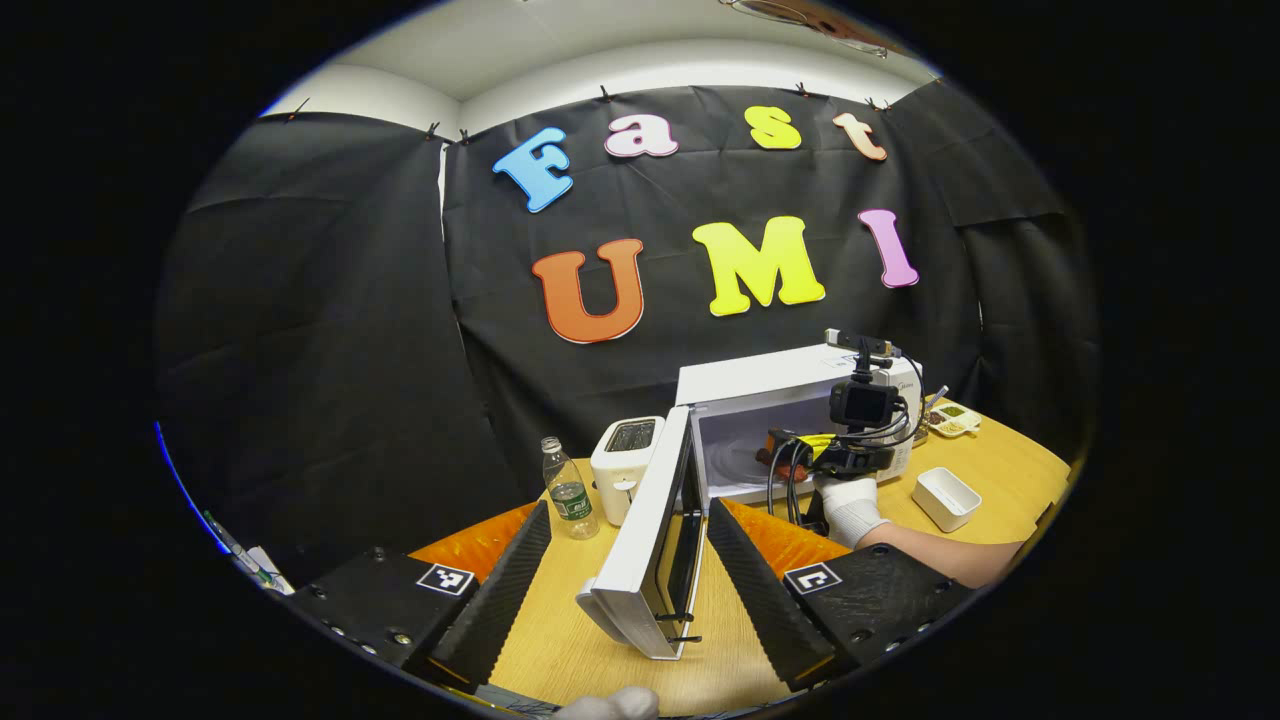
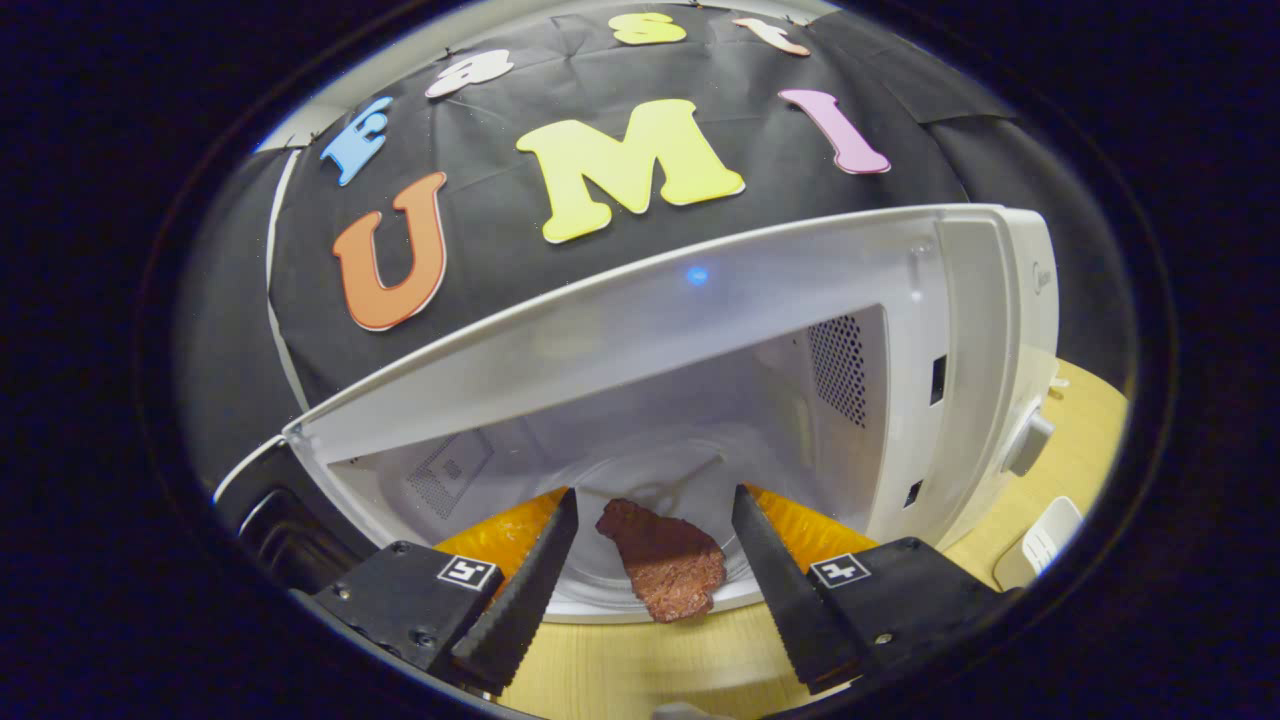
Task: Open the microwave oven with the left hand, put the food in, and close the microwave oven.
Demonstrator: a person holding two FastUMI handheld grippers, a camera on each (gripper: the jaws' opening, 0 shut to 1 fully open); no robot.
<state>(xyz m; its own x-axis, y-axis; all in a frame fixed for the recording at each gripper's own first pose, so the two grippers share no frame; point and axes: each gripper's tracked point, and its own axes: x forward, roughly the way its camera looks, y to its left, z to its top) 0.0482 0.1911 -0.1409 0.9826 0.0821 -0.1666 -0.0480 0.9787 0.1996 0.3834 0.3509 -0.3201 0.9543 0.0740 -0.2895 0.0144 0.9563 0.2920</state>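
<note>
Reddish-brown meat (image 2: 665,570), the food of the task, is lying at the front lip of the microwave oven (image 2: 960,370), partly over the edge of the glass turntable (image 2: 640,470) and not yet fully inside the cavity. In the right gripper view the right gripper (image 2: 655,560) is pointing into the open mouth of the oven with its fingers (image 2: 530,580) apart on either side of the meat; neither is pressing on it, so the piece appears to be resting free, likely just where a release would leave it.

White door (image 1: 650,540) is standing swung wide toward the near left, and in the left gripper view the left gripper (image 1: 630,560) is straddling its free edge, fingers spread with the door between them and apparently clear of both. That position looks chosen to keep the opening clear for the other hand and to be ready for the closing push. Farther off in the same view, a gloved hand (image 1: 850,505) is holding the right gripper at the oven's mouth.

On the wooden counter (image 1: 990,465) a toaster (image 1: 625,465) and a water bottle (image 1: 567,490) are standing left of the oven, close behind the door, while a small white tray (image 1: 945,497) is sitting to the right. The meat's overhang at the sill could catch the door, so nudging it deeper seems wise before closing.
</note>
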